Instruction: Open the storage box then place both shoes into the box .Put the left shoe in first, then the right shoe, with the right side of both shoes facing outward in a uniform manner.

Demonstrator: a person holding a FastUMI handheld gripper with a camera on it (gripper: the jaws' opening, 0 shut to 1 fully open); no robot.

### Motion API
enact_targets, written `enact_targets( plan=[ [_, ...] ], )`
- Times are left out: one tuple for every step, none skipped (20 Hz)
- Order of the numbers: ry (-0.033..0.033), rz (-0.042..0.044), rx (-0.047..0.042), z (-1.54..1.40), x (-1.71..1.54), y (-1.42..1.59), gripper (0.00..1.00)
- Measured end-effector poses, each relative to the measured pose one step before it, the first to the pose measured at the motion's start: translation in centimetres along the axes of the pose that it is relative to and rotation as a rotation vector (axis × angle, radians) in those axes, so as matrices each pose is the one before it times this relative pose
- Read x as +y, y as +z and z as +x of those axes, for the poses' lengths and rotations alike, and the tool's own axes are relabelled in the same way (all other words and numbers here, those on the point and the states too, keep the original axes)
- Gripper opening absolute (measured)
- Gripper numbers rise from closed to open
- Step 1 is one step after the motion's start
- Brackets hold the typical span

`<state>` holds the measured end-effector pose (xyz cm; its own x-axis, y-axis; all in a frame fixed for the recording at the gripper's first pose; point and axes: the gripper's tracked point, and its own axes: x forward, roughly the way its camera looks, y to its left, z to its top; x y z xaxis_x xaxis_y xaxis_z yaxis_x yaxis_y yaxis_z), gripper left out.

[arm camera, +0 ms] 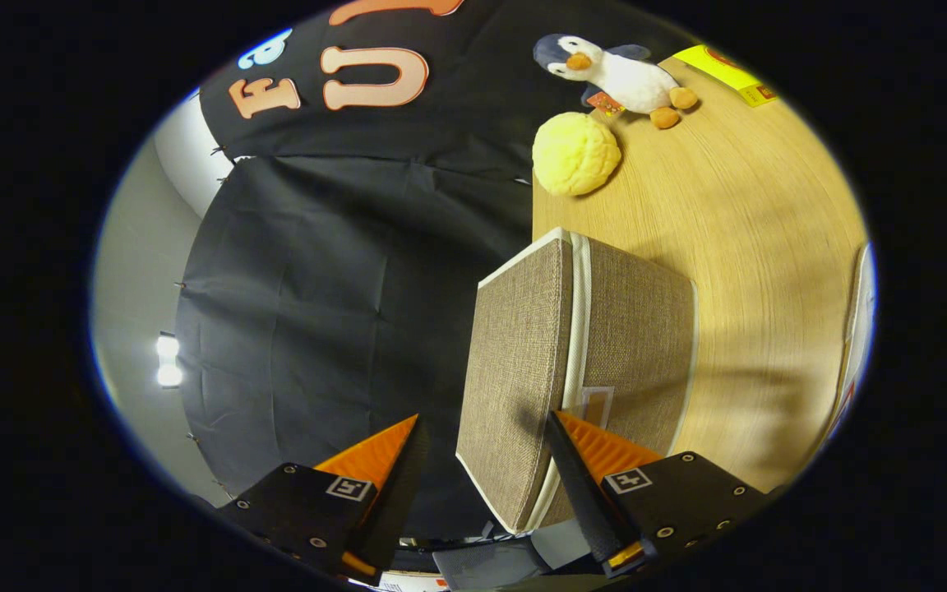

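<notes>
The storage box [638, 345] is a tan woven-fabric box with white piping, standing on the wooden table [769, 247]. Its lid [515, 370] lies flat on it and faces the black cloth wall. A small pull tab [597, 404] sits on the box's side just under the lid seam. My gripper [483, 418] is open and wide, with the lid's near corner between the fingers. One finger [584, 485] lies along the lid seam beside the tab. The other finger [391, 469] hangs clear of the lid, against the cloth. A grey mesh item [482, 566] shows behind the fingers; I cannot tell what it is.
Beyond the box on the table lie a yellow plush ball [576, 154], a penguin plush [613, 78] and a yellow packet [728, 74]. A white object [856, 329] edges the table's far side. Bare wood stretches past the box.
</notes>
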<state>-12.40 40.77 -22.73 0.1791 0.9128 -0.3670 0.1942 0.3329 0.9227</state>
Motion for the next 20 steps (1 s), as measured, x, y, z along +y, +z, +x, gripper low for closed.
enact_targets(
  plan=[
    [0.00891,-0.00279,-0.00122,-0.163,0.475,-0.070,0.87],
    [0.01707,-0.00084,-0.00091,0.046,0.793,0.180,0.87],
    [0.01201,-0.00286,-0.00294,0.105,0.849,0.447,0.87],
    [0.00980,-0.00884,-0.00479,0.173,0.820,0.396,0.85],
    [0.00631,-0.01507,-0.00309,0.101,0.862,0.209,0.84],
    [0.00925,-0.01516,-0.00530,0.166,1.040,0.343,0.84],
    [0.01358,-0.01172,-0.00432,0.150,1.331,0.241,0.84],
    [0.02035,-0.00902,-0.00759,0.410,1.518,0.506,0.84],
    [0.01735,-0.01248,-0.00710,0.477,1.533,0.449,0.84],
    [0.01621,-0.02147,-0.00474,0.578,1.501,0.287,0.84],
    [0.00969,-0.02524,-0.00089,0.712,1.242,0.197,0.84],
    [0.01273,-0.02599,0.00004,0.902,1.209,0.094,0.84],
    [0.00671,-0.01916,0.00678,1.100,1.199,0.068,0.84],
    [0.00562,-0.00753,0.01094,1.259,0.867,-0.169,0.84],
    [0.00733,-0.00427,0.01287,1.492,1.018,-0.177,0.84],
    [0.00825,-0.00543,0.00654,1.559,0.940,0.143,0.84],
    [0.01633,-0.01018,0.00699,1.413,1.275,-0.186,0.84],
    [0.01156,-0.01123,0.00952,1.522,0.982,-0.305,0.84],
    [0.00958,-0.01609,0.00899,1.313,0.821,-0.254,0.84],
    [-0.00263,-0.01823,0.00447,1.338,0.717,-0.020,0.84]
  ],
)
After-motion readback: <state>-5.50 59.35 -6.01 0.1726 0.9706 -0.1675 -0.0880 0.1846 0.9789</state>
